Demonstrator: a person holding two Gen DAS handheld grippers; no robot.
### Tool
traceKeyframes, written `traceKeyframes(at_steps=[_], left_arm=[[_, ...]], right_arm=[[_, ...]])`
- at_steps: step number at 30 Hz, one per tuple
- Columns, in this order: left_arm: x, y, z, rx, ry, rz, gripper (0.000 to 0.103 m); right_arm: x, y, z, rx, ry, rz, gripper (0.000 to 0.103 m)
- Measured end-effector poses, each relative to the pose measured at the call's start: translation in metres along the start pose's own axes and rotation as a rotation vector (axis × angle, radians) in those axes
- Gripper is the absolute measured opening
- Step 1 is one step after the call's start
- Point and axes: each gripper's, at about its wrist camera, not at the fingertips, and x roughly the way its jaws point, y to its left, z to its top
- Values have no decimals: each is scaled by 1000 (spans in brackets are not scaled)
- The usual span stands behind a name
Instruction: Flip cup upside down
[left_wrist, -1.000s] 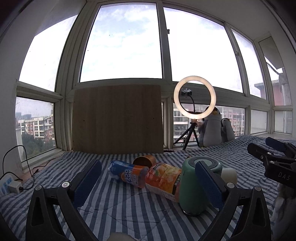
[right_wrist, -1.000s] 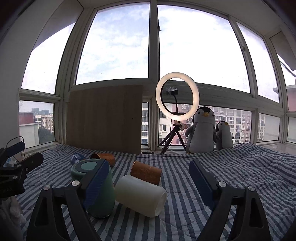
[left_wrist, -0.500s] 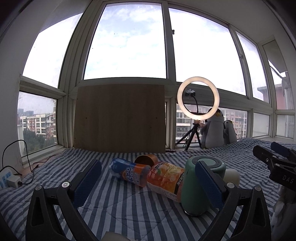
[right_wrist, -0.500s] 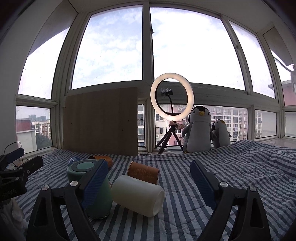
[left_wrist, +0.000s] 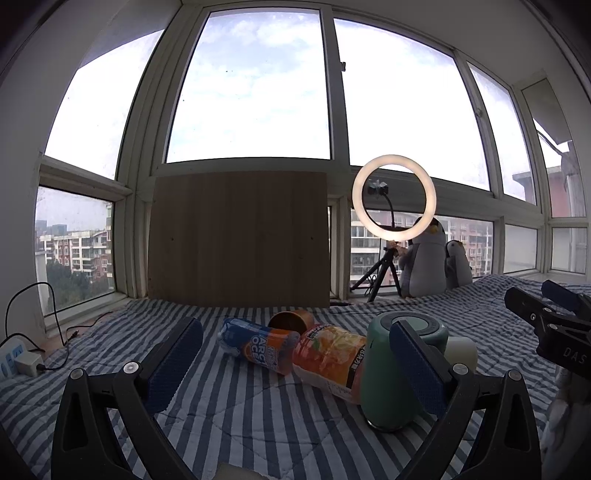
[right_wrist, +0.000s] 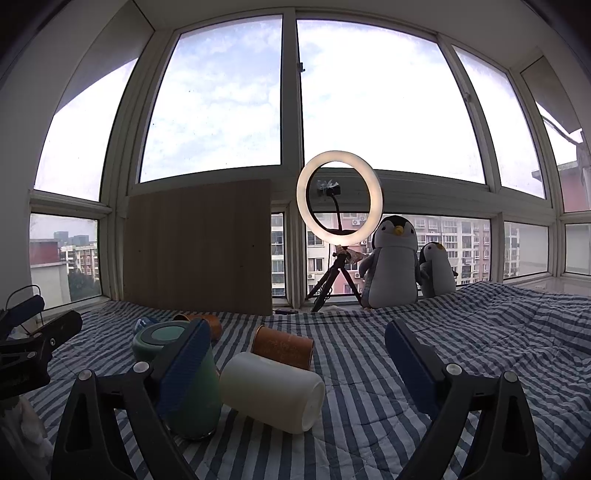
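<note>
On the striped quilt (right_wrist: 480, 332), toward its left side, the green cup (right_wrist: 195, 402) stands with a dark-ringed flat end facing up; which end this is cannot be told. White cup (right_wrist: 271, 391) lies on its side, touching or just beside the green cup's right flank. Brown cup (right_wrist: 282, 347) lies on its side just behind the white one. Two bottles (left_wrist: 295, 350) lie end to end left of the green cup, with a second brown cup (left_wrist: 290, 322) behind them. Left gripper (left_wrist: 295, 365): jaws wide apart, holding nothing; its right finger overlaps the green cup in view, contact not determinable. Right gripper (right_wrist: 295, 362): jaws wide apart, empty, white cup between the fingers. Ring light (right_wrist: 339, 201) and two penguin toys (right_wrist: 393, 262) stand at the quilt's far edge.
</note>
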Motion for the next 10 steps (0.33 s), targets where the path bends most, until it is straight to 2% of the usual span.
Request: traceKeyframes(at_steps=[10], left_arm=[[2, -4, 0, 15, 7, -11, 102]], right_arm=[[-3, 1, 0, 5, -8, 0, 94]])
